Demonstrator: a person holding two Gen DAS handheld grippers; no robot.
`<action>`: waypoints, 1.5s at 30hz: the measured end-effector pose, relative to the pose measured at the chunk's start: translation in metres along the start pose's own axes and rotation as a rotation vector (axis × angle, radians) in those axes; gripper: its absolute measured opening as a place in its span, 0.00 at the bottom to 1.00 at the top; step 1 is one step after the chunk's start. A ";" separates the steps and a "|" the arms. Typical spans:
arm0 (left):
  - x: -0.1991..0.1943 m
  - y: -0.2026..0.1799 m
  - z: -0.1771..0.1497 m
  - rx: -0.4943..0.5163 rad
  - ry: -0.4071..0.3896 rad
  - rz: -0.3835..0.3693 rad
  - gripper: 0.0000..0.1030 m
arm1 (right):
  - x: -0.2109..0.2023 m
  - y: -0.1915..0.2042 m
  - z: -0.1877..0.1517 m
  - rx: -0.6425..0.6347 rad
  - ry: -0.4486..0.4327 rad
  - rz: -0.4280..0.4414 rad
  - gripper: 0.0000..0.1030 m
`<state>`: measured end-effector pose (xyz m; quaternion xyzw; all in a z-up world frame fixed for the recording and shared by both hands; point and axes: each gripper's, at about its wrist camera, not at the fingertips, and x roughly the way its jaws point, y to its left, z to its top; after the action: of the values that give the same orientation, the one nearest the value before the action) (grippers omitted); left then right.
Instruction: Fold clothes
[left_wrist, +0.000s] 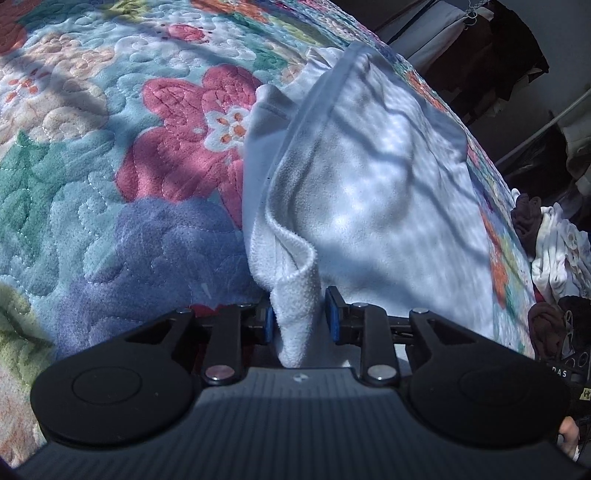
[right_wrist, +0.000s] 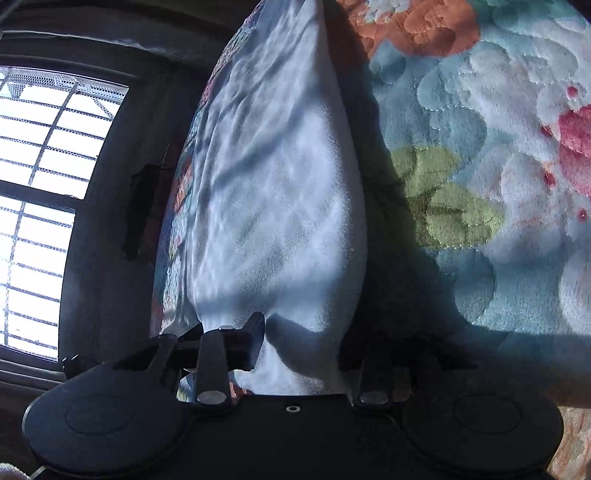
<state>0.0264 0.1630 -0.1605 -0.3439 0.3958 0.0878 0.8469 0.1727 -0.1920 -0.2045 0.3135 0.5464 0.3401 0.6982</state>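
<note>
Left fingers: my left gripper (left_wrist: 300, 317) has its blue pads (left_wrist: 334, 317) a little apart, and a rolled edge of the white cloth (left_wrist: 362, 184) sits between them. The left pad touches the cloth. I see a small gap by the right pad.
Right fingers: my right gripper (right_wrist: 301, 350) has the same white cloth (right_wrist: 273, 192) bunched between its fingers. I cannot tell how tight the hold is.
Cloth: it lies on the flower quilt (left_wrist: 110, 166), near the quilt's edge.
Beside the bed: I see a pile of clothes (left_wrist: 554, 258).
Window: I see it to the left in my right view (right_wrist: 44, 184).
</note>
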 end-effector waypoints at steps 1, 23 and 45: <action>-0.002 -0.005 0.000 0.025 -0.011 0.019 0.16 | 0.001 0.004 0.000 -0.016 -0.003 -0.010 0.38; 0.000 -0.013 0.007 0.050 -0.025 0.060 0.32 | -0.017 -0.016 0.005 0.052 -0.035 -0.007 0.40; -0.080 -0.091 -0.016 0.498 -0.215 0.189 0.10 | -0.050 0.061 -0.032 -0.344 -0.081 -0.107 0.09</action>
<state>0.0012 0.0948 -0.0623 -0.0757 0.3433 0.1028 0.9305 0.1245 -0.1959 -0.1340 0.1734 0.4676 0.3780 0.7800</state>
